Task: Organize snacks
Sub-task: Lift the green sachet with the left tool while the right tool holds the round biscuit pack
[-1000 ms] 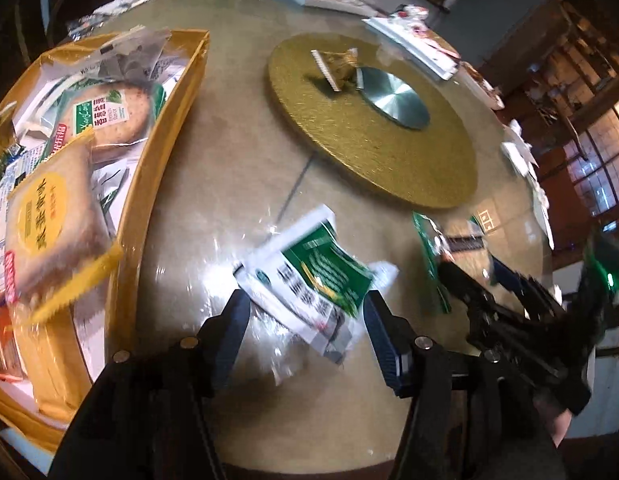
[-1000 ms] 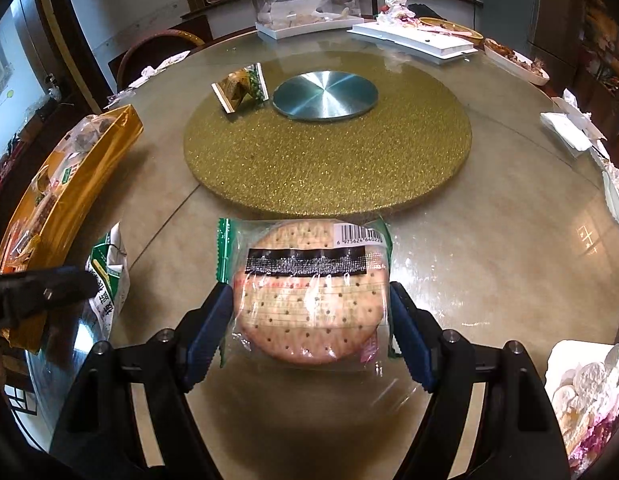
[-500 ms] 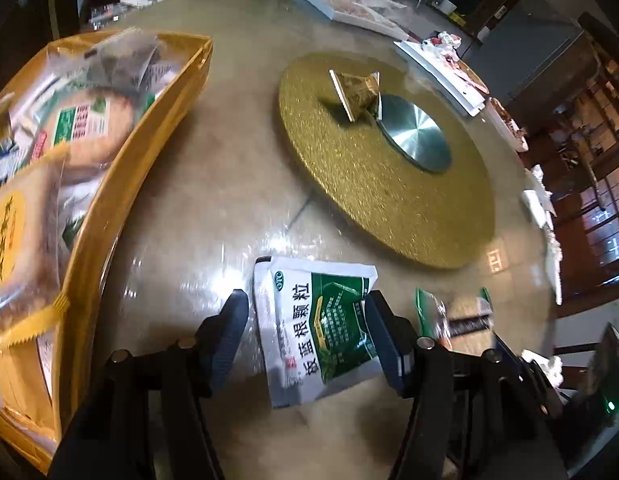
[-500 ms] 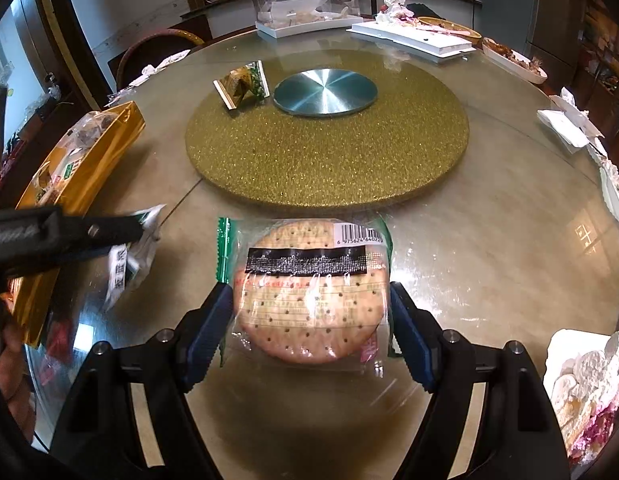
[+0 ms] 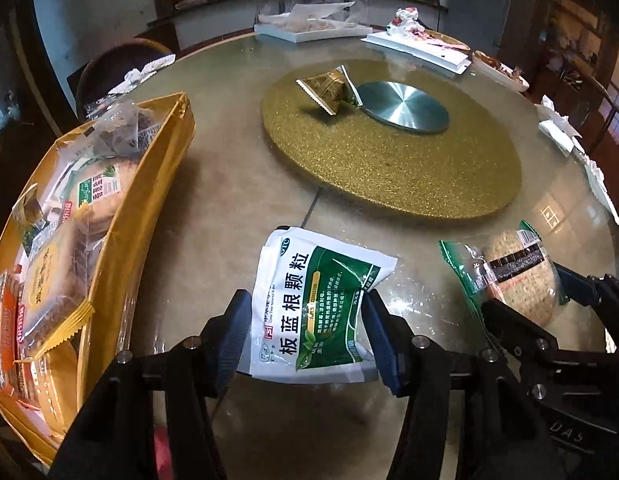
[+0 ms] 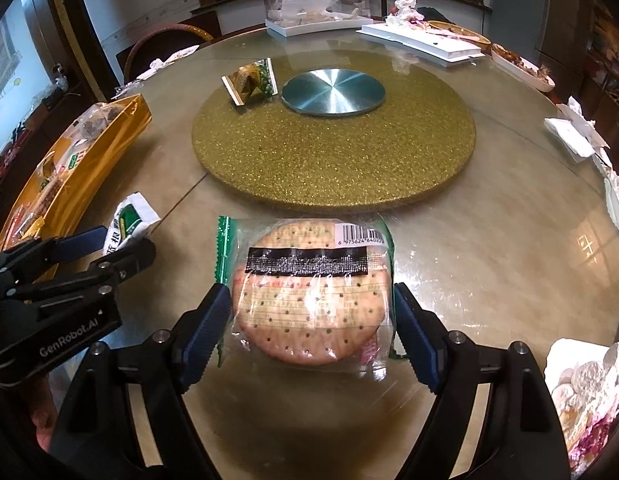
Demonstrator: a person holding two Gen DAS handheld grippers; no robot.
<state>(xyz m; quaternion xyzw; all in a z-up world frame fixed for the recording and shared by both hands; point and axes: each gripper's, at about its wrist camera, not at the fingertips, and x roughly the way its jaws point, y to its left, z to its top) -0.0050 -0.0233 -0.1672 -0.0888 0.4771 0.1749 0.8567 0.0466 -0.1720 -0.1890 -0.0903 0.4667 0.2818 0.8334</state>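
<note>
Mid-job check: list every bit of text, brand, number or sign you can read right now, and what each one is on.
"板蓝根颗粒" and "OTC": green-and-white sachet between the left gripper pads.
"GenRobot.AI": left gripper body, in the right wrist view.
"6 975624 6402", cut off: barcode on the cracker pack between the right gripper pads.
Black bar on the cracker pack: unreadable.
Packets in the gold tray: too blurred.

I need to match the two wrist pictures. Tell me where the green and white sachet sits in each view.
Left wrist view: green and white sachet bottom centre, between the left claw's fingers.
Right wrist view: sachet at the left edge, mostly hidden behind the left claw.
Shared landmark: the gold glitter turntable beyond it.
</note>
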